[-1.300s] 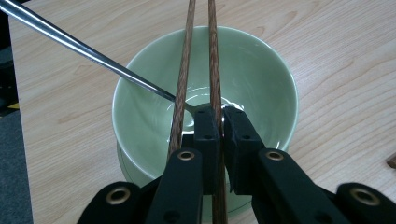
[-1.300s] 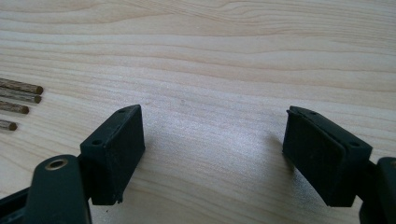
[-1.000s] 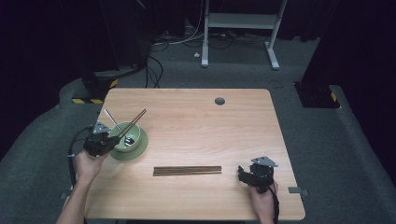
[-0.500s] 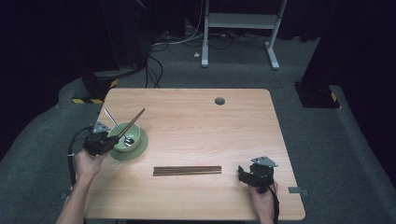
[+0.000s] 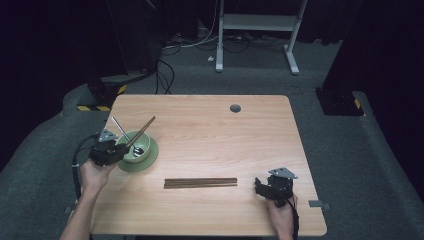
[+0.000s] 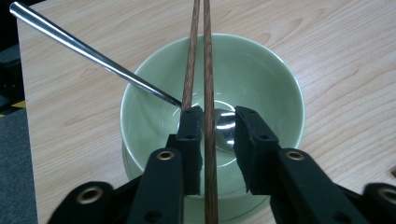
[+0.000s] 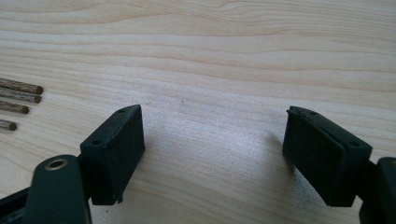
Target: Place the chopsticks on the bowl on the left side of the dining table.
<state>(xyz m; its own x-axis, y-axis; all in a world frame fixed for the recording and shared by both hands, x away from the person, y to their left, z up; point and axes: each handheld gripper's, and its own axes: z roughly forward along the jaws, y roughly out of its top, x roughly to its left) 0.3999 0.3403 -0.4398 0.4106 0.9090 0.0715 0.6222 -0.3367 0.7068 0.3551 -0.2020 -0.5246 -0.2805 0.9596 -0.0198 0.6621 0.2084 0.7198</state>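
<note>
Green bowl (image 5: 138, 148) sits at the table's (image 5: 210, 125) left edge, on a matching saucer by the look of it, with a metal spoon (image 6: 93, 53) leaning in it, handle up and out. My left gripper (image 6: 217, 135) is over the bowl with a pair of wooden chopsticks (image 6: 201, 56) between the jaws. The jaws look parted, one stick against the left pad and a gap to the right one (so released or nearly, I judge). Tips point down into the bowl. That pair looks about done. Left to do: the remaining chopsticks (image 5: 200, 183) lie flat mid-table, four ends showing in the right gripper view. My right gripper (image 7: 212, 154) rests wide open, holding nothing, near their right ends, apart from them.
</note>
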